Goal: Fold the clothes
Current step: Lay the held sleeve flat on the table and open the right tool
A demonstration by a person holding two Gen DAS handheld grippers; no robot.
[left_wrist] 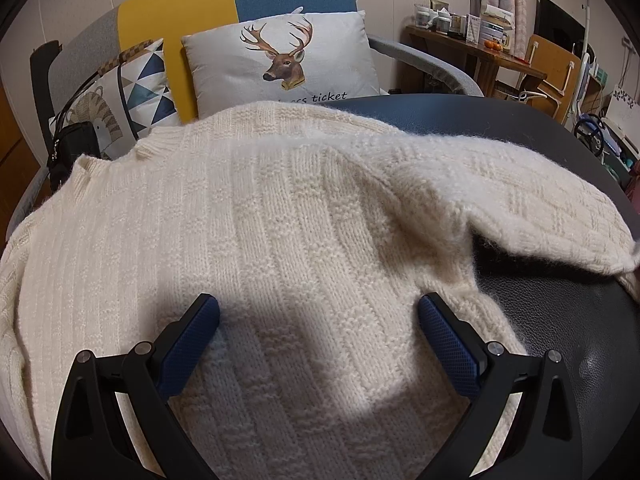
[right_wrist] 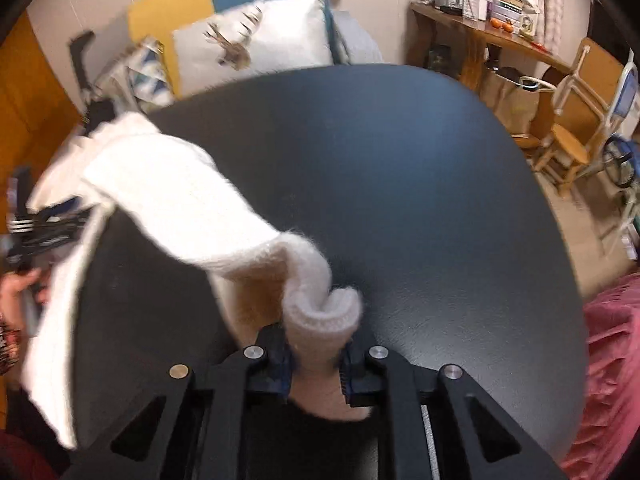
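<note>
A cream knitted sweater [left_wrist: 280, 220] lies spread over the round black table [left_wrist: 560, 320], its collar at the far left. My left gripper [left_wrist: 318, 308] hovers over the sweater's body, jaws wide open, nothing between the blue pads [left_wrist: 192, 344]. One sleeve [left_wrist: 540, 208] stretches out to the right, raised off the table. In the right wrist view that sleeve [right_wrist: 180, 200] runs from the upper left down to my right gripper [right_wrist: 316, 356], which is shut on the sleeve's cuff [right_wrist: 320, 312] above the table [right_wrist: 400, 180]. The other gripper [right_wrist: 44, 224] and a hand [right_wrist: 16, 288] show at the left edge.
Behind the table stands a sofa with a deer cushion [left_wrist: 280, 56], a patterned cushion [left_wrist: 136, 80] and a black bag [left_wrist: 76, 144]. A wooden shelf [left_wrist: 480, 52] with small items and a wooden chair [right_wrist: 572, 128] are at the right. Pink cloth [right_wrist: 612, 360] lies at the near right.
</note>
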